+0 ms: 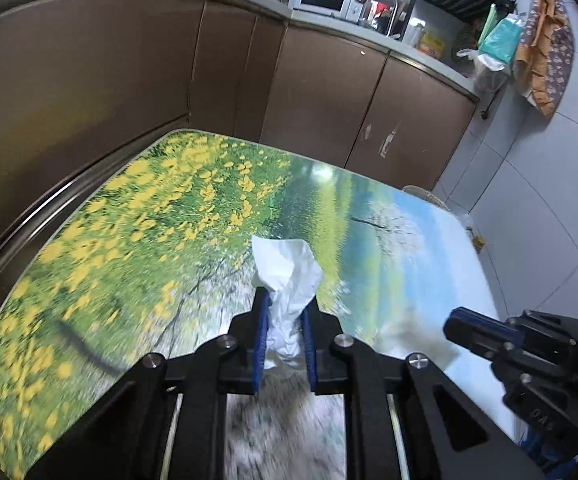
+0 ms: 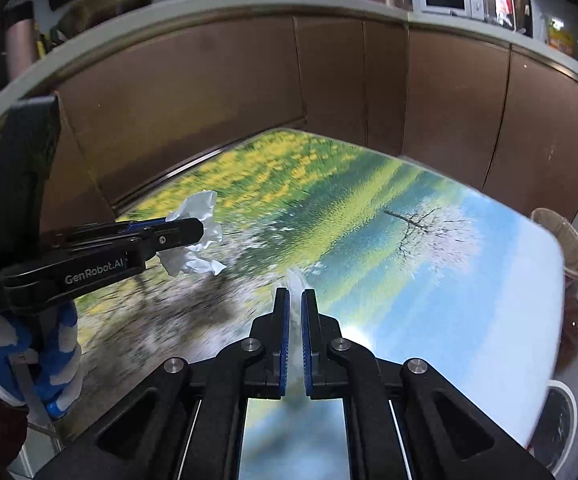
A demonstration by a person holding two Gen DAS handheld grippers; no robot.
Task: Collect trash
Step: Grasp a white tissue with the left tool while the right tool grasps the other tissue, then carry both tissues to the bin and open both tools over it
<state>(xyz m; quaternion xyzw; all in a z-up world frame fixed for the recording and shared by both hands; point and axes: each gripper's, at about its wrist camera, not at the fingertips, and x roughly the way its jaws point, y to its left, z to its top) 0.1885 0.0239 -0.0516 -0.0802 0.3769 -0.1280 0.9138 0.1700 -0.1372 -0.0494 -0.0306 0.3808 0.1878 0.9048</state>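
Note:
My left gripper point(image 1: 284, 304) is shut on a crumpled white tissue point(image 1: 287, 276) and holds it above the table point(image 1: 129, 216) with the printed meadow picture. In the right wrist view the left gripper point(image 2: 193, 230) comes in from the left with the tissue point(image 2: 197, 236) sticking out of its tip. My right gripper point(image 2: 295, 296) is shut on a thin pale scrap of wrapper point(image 2: 295, 280) that pokes out between its blue pads. The right gripper also shows in the left wrist view point(image 1: 455, 326) at the right edge, over the table's front corner.
Brown kitchen cabinets point(image 1: 329, 92) stand close behind the table. A wicker basket point(image 2: 561, 236) and a bottle point(image 2: 577, 320) sit by the table's right corner. A white-rimmed round container point(image 2: 557, 420) is on the floor at lower right. A tiled floor point(image 1: 537, 200) lies to the right.

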